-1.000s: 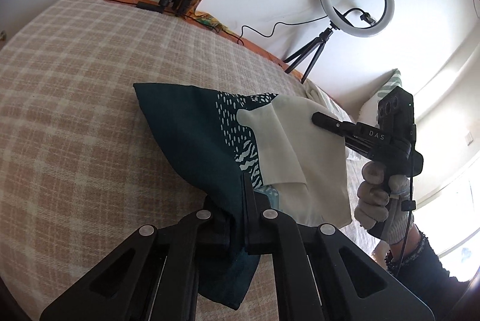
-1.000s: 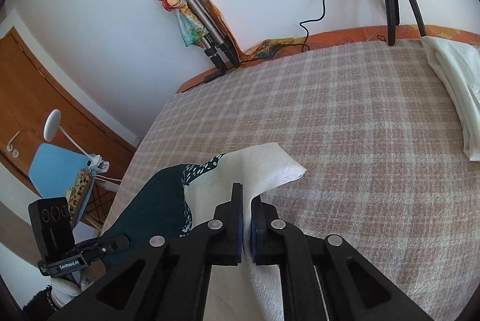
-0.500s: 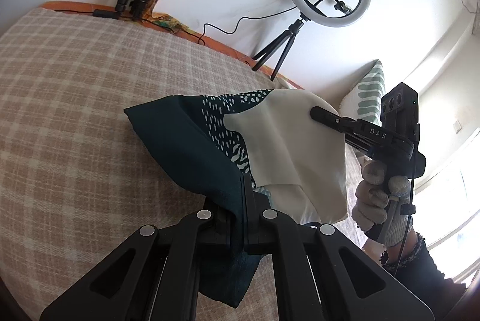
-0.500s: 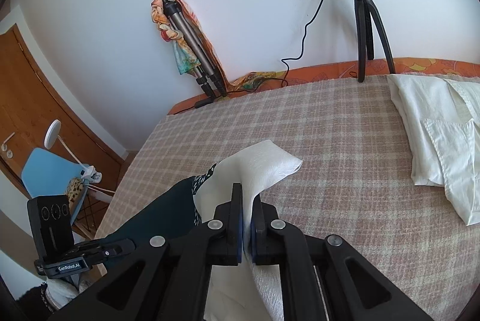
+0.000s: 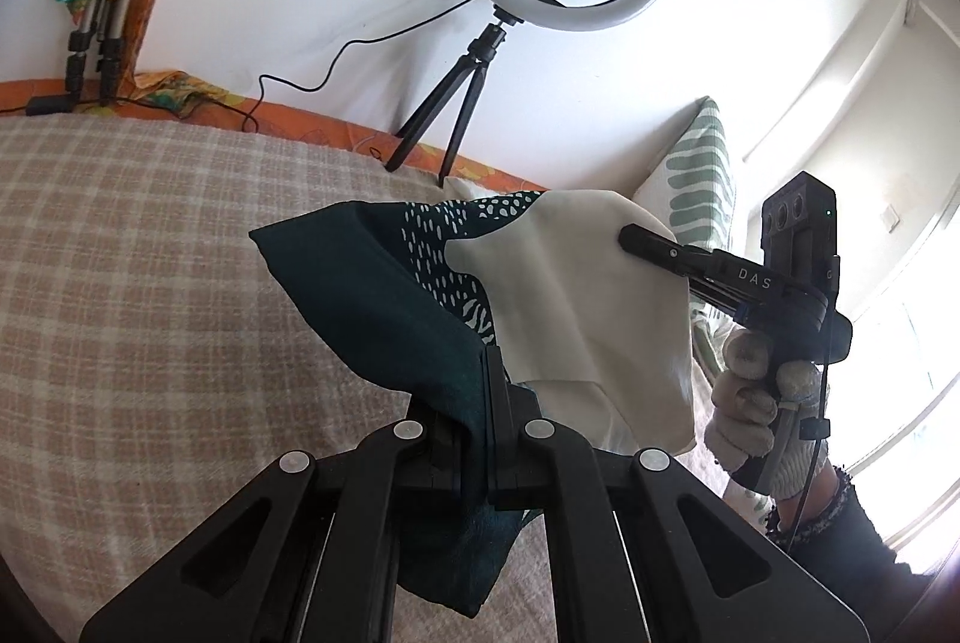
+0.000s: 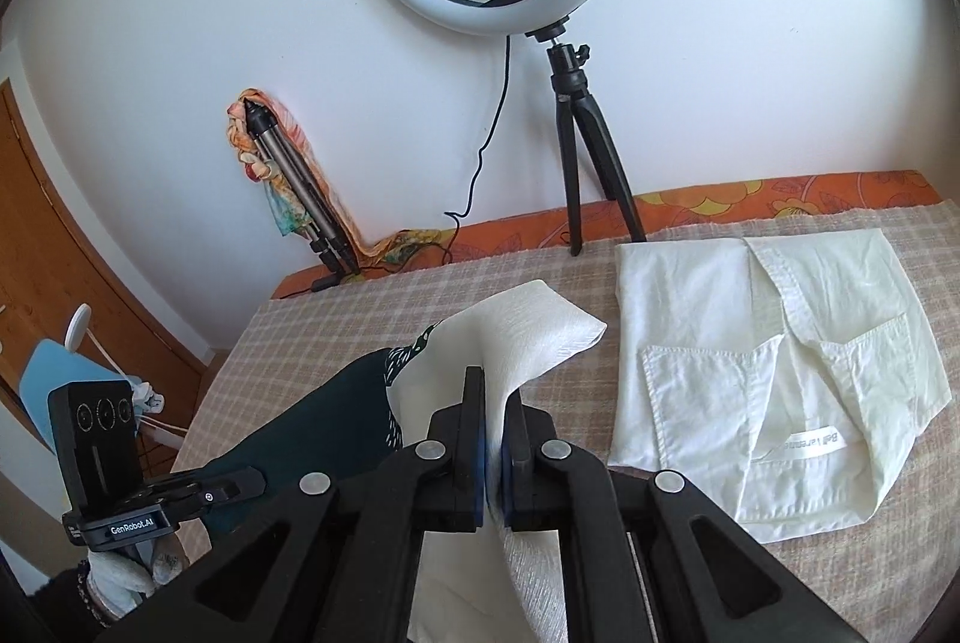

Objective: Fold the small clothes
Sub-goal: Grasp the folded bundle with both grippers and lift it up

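A small garment (image 5: 384, 295), dark teal with white speckles and a cream-white part (image 5: 576, 295), hangs lifted above the plaid bed between both grippers. My left gripper (image 5: 487, 379) is shut on its teal edge. My right gripper (image 6: 493, 403) is shut on its cream-white edge (image 6: 528, 331). In the left wrist view the right gripper (image 5: 654, 247) pinches the cream corner at the right. In the right wrist view the left gripper (image 6: 240, 481) holds the teal part (image 6: 324, 421) at the lower left.
A folded white shirt (image 6: 756, 379) lies on the plaid bedspread (image 5: 120, 283) to the right. A ring light on a tripod (image 6: 576, 163) stands at the bed's far edge. A folded tripod with a scarf (image 6: 288, 187) leans on the wall. A leaf-print pillow (image 5: 696, 187) is at the right.
Both grippers have lifted and tilted upward with the garment still held. The white shirt and the ring light have come into the right wrist view.
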Available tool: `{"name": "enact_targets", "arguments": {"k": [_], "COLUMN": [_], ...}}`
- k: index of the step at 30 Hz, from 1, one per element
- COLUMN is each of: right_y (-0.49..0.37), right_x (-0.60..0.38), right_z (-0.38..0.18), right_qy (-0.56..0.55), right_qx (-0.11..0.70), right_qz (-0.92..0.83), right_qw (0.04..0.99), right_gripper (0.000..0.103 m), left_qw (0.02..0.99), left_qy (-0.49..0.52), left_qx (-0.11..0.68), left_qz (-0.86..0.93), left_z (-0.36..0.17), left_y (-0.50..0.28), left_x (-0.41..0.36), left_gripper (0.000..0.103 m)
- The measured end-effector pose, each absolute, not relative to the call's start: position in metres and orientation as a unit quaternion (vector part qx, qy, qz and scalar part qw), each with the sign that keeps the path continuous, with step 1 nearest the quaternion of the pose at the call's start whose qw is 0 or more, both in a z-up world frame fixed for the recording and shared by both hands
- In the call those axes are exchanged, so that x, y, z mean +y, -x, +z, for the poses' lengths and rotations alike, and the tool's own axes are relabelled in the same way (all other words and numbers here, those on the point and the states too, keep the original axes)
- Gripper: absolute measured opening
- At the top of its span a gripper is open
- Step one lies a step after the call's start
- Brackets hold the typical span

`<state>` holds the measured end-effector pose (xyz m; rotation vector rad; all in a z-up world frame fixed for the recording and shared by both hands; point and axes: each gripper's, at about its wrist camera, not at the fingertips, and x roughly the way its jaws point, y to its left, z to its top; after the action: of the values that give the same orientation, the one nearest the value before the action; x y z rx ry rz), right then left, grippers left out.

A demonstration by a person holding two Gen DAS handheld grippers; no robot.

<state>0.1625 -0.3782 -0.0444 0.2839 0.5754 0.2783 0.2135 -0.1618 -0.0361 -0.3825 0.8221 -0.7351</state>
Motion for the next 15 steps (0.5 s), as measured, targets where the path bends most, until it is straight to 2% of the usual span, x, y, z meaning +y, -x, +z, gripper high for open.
{"name": "enact_targets", "arguments": {"k": [15], "right_y": [-0.197], "right_x": [-0.506], "right_z": [-0.005], "right_qy": [-0.115], "right_qx": [0.242], "right_qz": [0.054], "right_qw": [0.962], "right_gripper": [0.001], "left_qw": [0.841], "left_qy": [0.135], "left_qx": [0.349], "left_qz": [-0.390], "left_z": [-0.012], "left_y": [-0.284], "left_x": [-0.286], "left_gripper": [0.003]}}
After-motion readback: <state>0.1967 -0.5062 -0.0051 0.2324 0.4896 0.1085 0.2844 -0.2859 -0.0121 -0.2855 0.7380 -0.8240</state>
